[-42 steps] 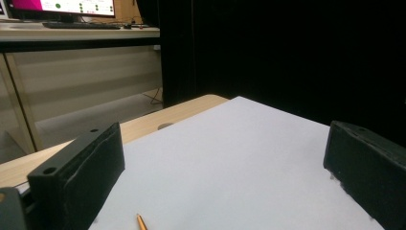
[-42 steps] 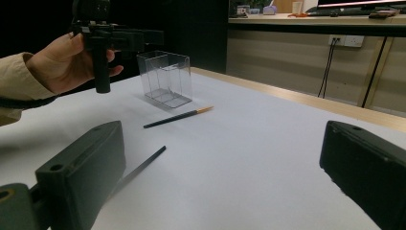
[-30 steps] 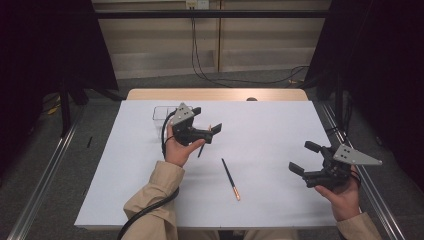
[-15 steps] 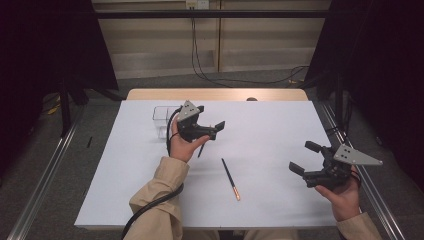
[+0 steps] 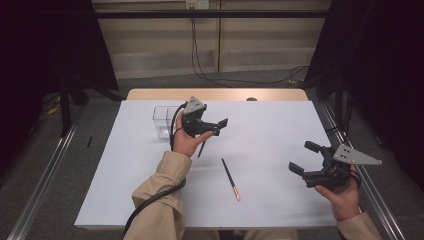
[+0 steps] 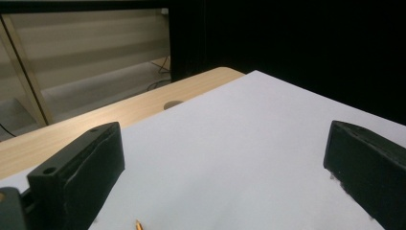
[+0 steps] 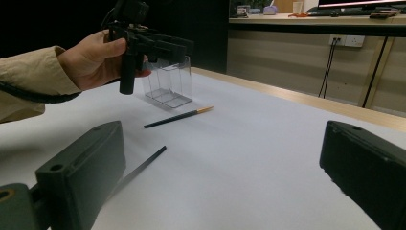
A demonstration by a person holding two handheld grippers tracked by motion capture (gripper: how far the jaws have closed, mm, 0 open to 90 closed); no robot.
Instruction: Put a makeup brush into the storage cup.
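My left gripper (image 5: 220,127) is held above the middle of the white table sheet (image 5: 270,130), its jaws wide open with nothing between them; it also appears as the left gripper (image 7: 143,43) in the right gripper view. A black pencil with an orange tip (image 5: 230,178) lies in front of it. A second dark pencil (image 5: 201,148) lies partly under the left hand. My right gripper (image 5: 302,157) hovers open near the right edge. Between the left gripper's own jaws (image 6: 225,167) only the sheet and an orange pencil tip (image 6: 138,224) are seen.
A clear plastic box (image 5: 165,120) stands behind and left of the left hand, seen again as the clear box (image 7: 167,81). The bare wooden table edge (image 5: 215,94) runs along the back. Dark curtains and metal floor rails flank the table.
The left hand has carried its open gripper a little to the right and farther back. The right gripper and both pencils have stayed put.
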